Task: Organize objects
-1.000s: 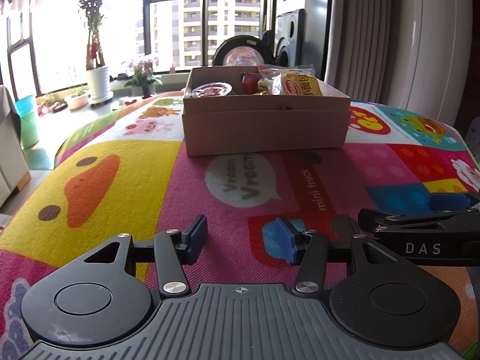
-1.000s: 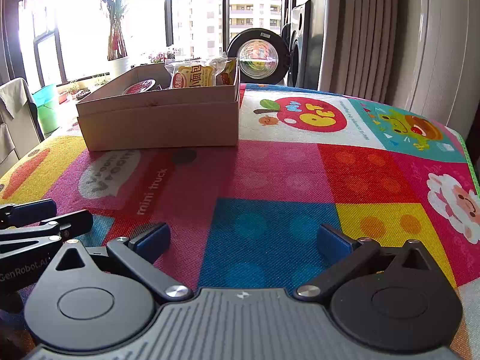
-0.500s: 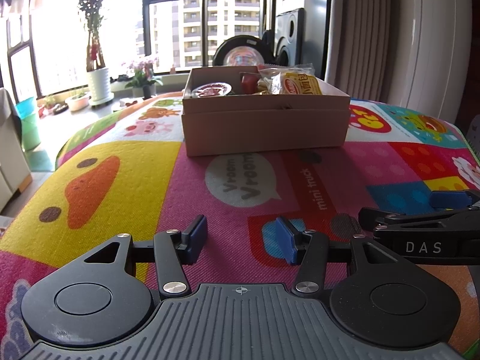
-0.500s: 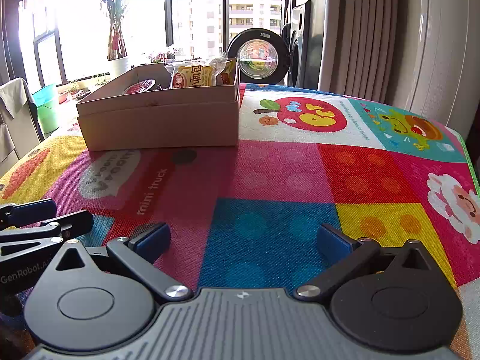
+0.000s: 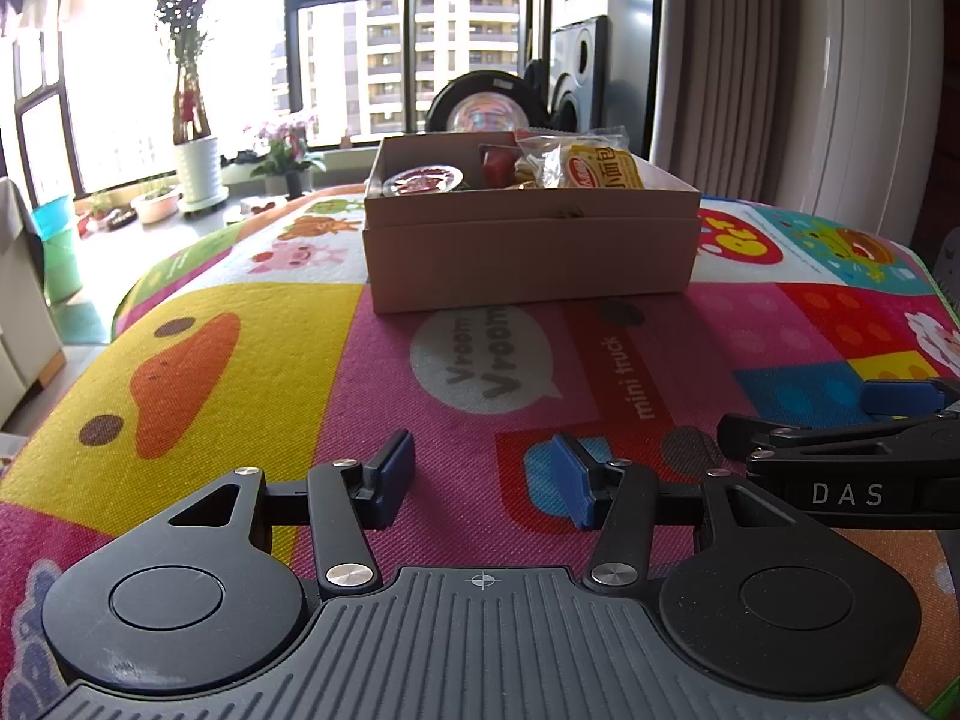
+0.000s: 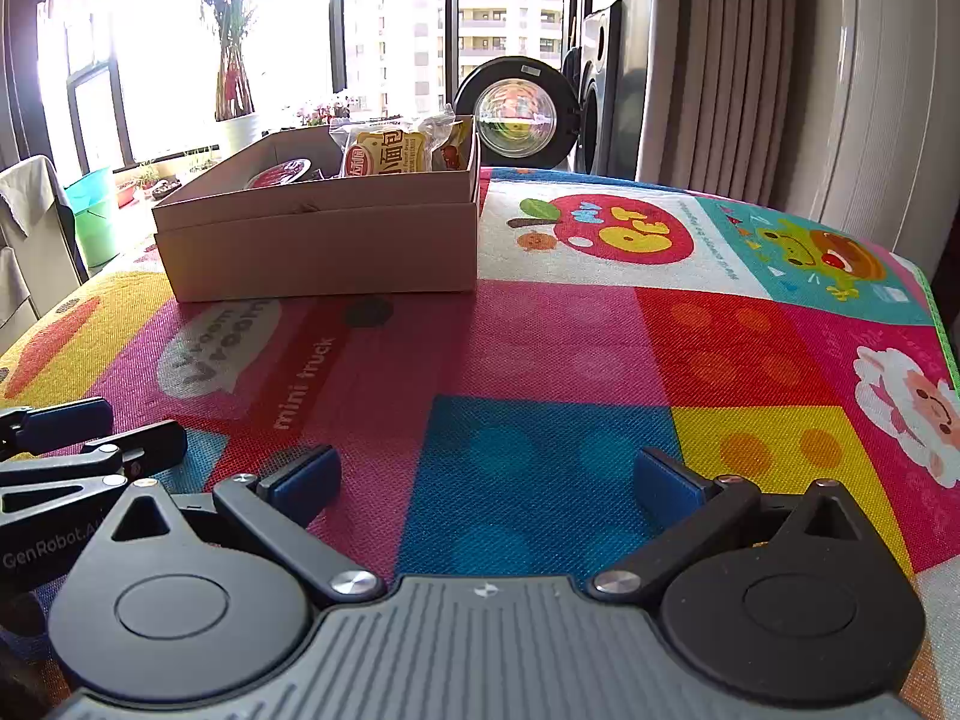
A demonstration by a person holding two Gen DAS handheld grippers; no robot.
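— Toward the far edge of the mat (image 5: 252, 360), what sits there?
— A cardboard box (image 5: 531, 258), open on top, near the middle of that far side. Inside it a yellow snack bag (image 5: 591, 168) leans at the right end, a round red-lidded cup (image 5: 423, 180) lies toward the left, and something red (image 5: 495, 159) shows between them.
— And the grippers?
— Both are low at the near edge, well apart from the box. The left gripper (image 5: 480, 474) has its blue pads parted with bare mat between them; it holds nothing. The right gripper (image 6: 486, 480) is spread wider, also holding nothing.
— How do they stand to each other?
— Side by side. In the left wrist view the right gripper's finger (image 5: 840, 450) reaches in from the right edge; in the right wrist view the left one's fingers (image 6: 90, 450) show at the left edge.
— Beyond the mat?
— Windows, a potted plant (image 5: 186, 60), curtains (image 6: 750, 60).
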